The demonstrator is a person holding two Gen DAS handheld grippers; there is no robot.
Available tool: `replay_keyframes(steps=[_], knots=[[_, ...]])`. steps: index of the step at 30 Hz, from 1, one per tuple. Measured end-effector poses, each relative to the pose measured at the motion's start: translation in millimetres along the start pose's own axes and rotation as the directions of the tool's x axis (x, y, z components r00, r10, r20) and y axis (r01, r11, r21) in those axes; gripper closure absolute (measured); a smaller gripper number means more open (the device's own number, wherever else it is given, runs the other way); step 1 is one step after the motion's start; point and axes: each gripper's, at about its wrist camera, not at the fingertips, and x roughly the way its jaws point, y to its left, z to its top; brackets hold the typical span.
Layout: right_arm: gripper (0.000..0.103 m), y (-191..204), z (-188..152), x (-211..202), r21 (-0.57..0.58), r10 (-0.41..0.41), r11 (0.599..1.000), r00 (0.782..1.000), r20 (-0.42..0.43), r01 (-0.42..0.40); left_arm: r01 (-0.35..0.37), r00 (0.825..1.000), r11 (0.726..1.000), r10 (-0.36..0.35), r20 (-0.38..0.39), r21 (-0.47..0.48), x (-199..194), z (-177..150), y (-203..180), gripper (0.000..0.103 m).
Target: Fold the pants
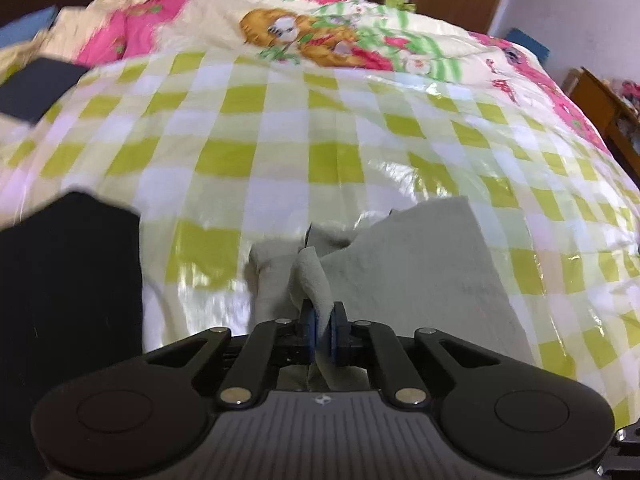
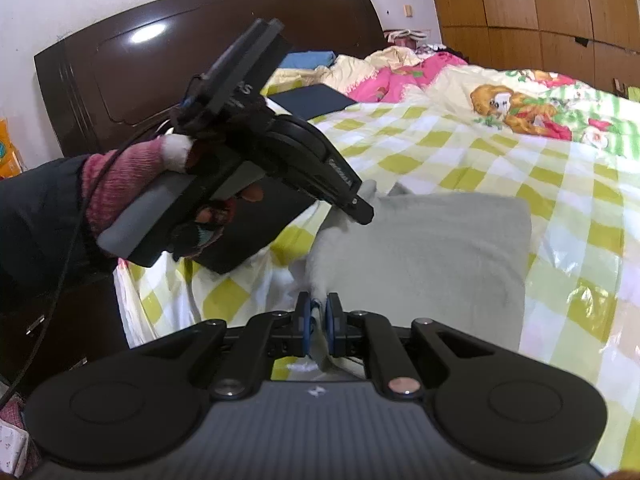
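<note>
Left wrist view: the left gripper [image 1: 323, 326] sits at 6 o'clock, its blue-padded fingers [image 1: 310, 326] pinched on a raised fold of the grey pants [image 1: 420, 272]. The pants spread toward 3 o'clock over a yellow-green checked sheet [image 1: 280, 120]. A dark folded garment [image 1: 68, 280] lies at 9 o'clock.

Right wrist view: the right gripper [image 2: 318, 322] at 6 o'clock is clamped on a pale edge of the pants [image 2: 432, 256], which lie flat at centre. At 10 o'clock a gloved hand [image 2: 200, 216] holds the left gripper [image 2: 362, 212], its tip on the pants' far corner.
</note>
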Motion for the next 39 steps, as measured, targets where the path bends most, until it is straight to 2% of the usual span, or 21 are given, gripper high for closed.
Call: replay_keyframes(steps=[6,10,13,14,16,18,21,24,27,30,32,35,37,39], knots=[[0.095,-0.6,34.0,-1.8,0.021,0.018,1.000,0.998,0.065,-0.019,-0.005,0.996,0.995,-0.004,0.091,0.102,-20.0,32.9,-11.2,0.083],[0.095,13.5,49.1,27.2,-0.014,0.021,1.000,0.997,0.080,-0.020,-0.018,0.989,0.993,0.000,0.147,0.119,-24.7,49.2,1.0,0.083],[0.094,19.3,46.7,71.8,0.005,0.034,0.999,0.999,0.033,-0.034,-0.031,0.990,0.994,0.016,0.143,0.107,-3.7,45.4,17.4,0.083],[0.089,21.4,43.4,88.1,-0.002,0.016,1.000,1.000,0.017,-0.016,-0.036,0.992,0.995,0.025,0.127,0.089,8.6,41.7,24.0,0.083],[0.089,23.3,35.3,117.4,-0.031,-0.001,1.000,0.998,-0.061,-0.001,-0.047,0.995,0.996,0.040,0.096,0.074,30.3,30.9,31.9,0.083],[0.084,19.4,24.7,129.8,-0.016,0.003,1.000,0.992,-0.127,-0.005,-0.048,0.997,0.997,0.044,0.067,0.067,43.4,19.1,36.8,0.079],[0.076,7.5,12.2,114.2,0.017,0.012,1.000,0.989,-0.146,-0.010,-0.044,0.996,0.996,0.038,0.081,0.077,42.3,6.6,42.9,0.074],[0.072,-11.7,11.6,78.8,0.085,0.012,0.996,0.994,-0.106,-0.003,-0.026,0.993,0.999,0.020,0.119,0.043,26.4,1.9,49.9,0.071],[0.063,-36.2,12.1,41.1,0.157,-0.059,0.986,0.998,-0.030,0.063,-0.041,0.983,0.999,0.034,0.180,0.031,9.8,0.6,52.6,0.071],[0.061,-53.2,12.5,25.0,0.174,-0.145,0.975,0.989,0.019,0.140,-0.066,0.977,0.997,0.059,0.206,0.029,0.9,2.7,52.0,0.071],[0.060,-58.7,9.9,28.0,0.191,-0.148,0.971,0.989,-0.004,0.146,-0.081,0.974,0.995,0.067,0.218,0.055,-5.2,-1.0,45.9,0.070],[0.060,-47.5,-3.4,42.0,0.116,-0.145,0.982,0.988,-0.050,0.150,-0.108,0.973,0.987,0.080,0.218,0.119,-11.7,-20.6,32.0,0.063],[0.060,-40.8,-13.5,53.7,0.063,-0.141,0.987,0.985,-0.101,0.148,-0.140,0.974,0.971,0.101,0.201,0.194,-9.8,-41.7,19.3,0.060],[0.059,-33.5,-19.5,66.4,0.002,-0.175,0.984,0.973,-0.150,0.177,-0.175,0.978,0.946,0.135,0.159,0.272,0.0,-62.1,9.4,0.055]])
